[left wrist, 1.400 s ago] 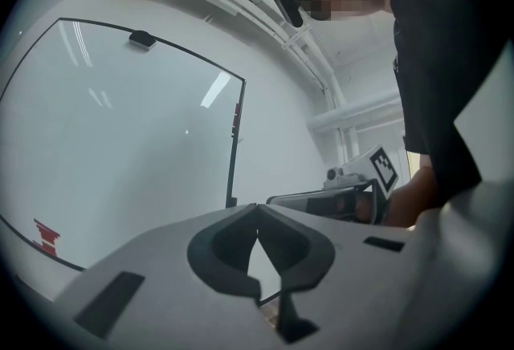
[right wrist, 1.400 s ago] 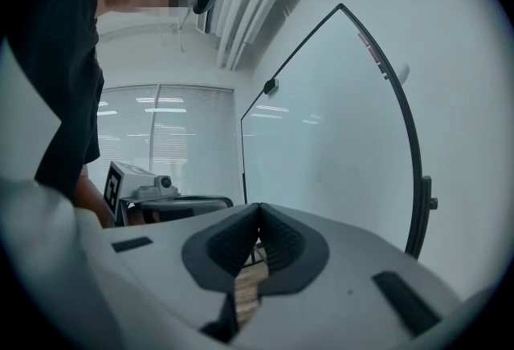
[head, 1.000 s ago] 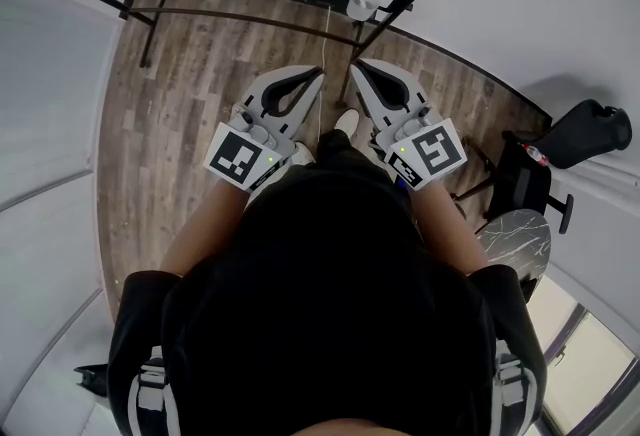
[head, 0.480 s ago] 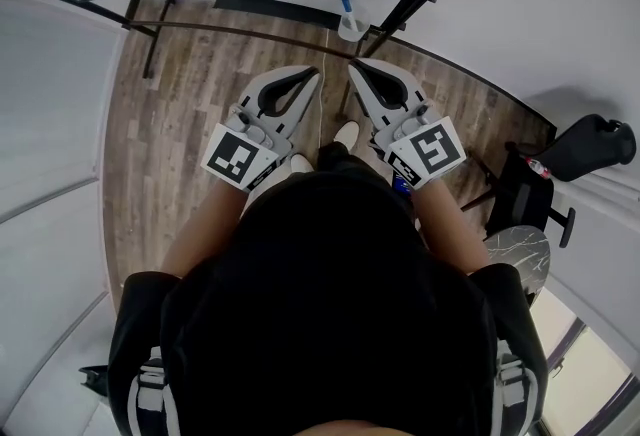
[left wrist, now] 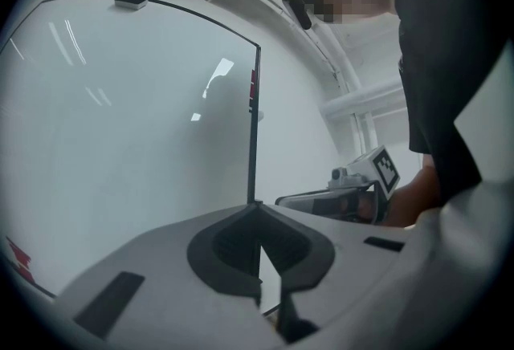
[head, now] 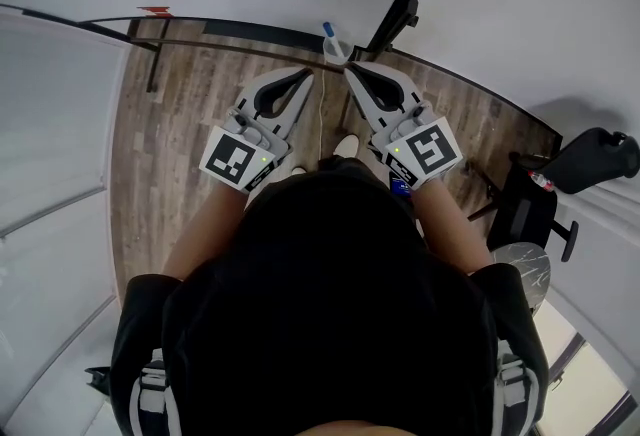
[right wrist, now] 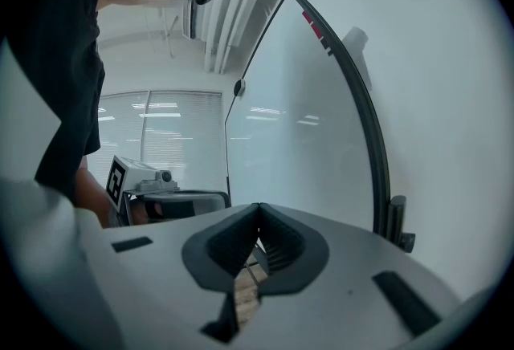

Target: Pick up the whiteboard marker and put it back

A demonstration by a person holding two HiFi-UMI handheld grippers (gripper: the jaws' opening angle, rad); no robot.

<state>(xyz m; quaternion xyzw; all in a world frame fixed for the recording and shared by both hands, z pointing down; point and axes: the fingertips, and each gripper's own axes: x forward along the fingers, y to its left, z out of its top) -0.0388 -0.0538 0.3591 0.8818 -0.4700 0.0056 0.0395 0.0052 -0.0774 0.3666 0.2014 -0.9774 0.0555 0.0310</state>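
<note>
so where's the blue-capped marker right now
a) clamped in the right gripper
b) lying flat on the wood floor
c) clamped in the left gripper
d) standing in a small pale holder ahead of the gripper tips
d: the head view shows the blue-capped marker standing upright in the small pale holder, just beyond the tips of the left gripper and the right gripper. Both grippers have their jaws together on nothing.

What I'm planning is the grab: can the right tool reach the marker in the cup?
Probably yes: the right tool points at the cup close ahead, nothing between, and the marker sticks out on top. Its shut jaws must open first.
</note>
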